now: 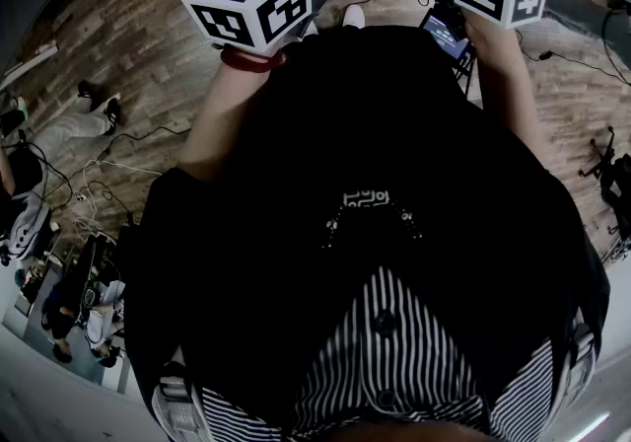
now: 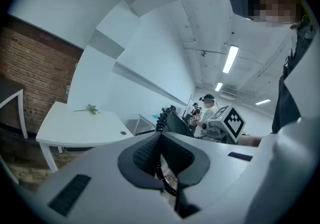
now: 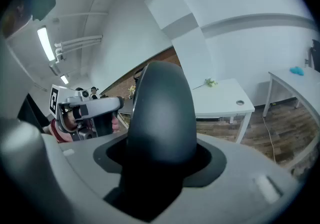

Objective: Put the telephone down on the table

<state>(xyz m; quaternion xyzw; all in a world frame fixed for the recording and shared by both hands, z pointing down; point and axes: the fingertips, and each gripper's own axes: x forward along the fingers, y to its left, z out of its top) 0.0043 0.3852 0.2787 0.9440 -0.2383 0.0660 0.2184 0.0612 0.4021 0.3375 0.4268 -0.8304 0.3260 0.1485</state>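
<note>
A person (image 1: 375, 233) in dark clothes over a striped shirt stands on a wooden floor (image 1: 148, 65), seen from above, holding a gripper in each hand out in front of the body. The right gripper (image 3: 160, 164) has its jaws spread wide around the telephone (image 3: 161, 113), a dark, rounded shape that stands up between them and fills the gap, so it is gripped. The left gripper (image 2: 161, 138) has its two dark pads drawn almost together, with the telephone's black coiled cord (image 2: 160, 119) caught in the narrow slot between them and running on past the tips. The telephone is up in the air between the two hands, well apart from the white table (image 3: 220, 99), which stands beyond against a white wall, next to a stretch of brick wall (image 2: 35, 68). A small green sprig (image 2: 92, 109) lies on the tabletop. From the left gripper view, another person (image 2: 207, 105) stands far back in the room under ceiling strip lights.
</note>
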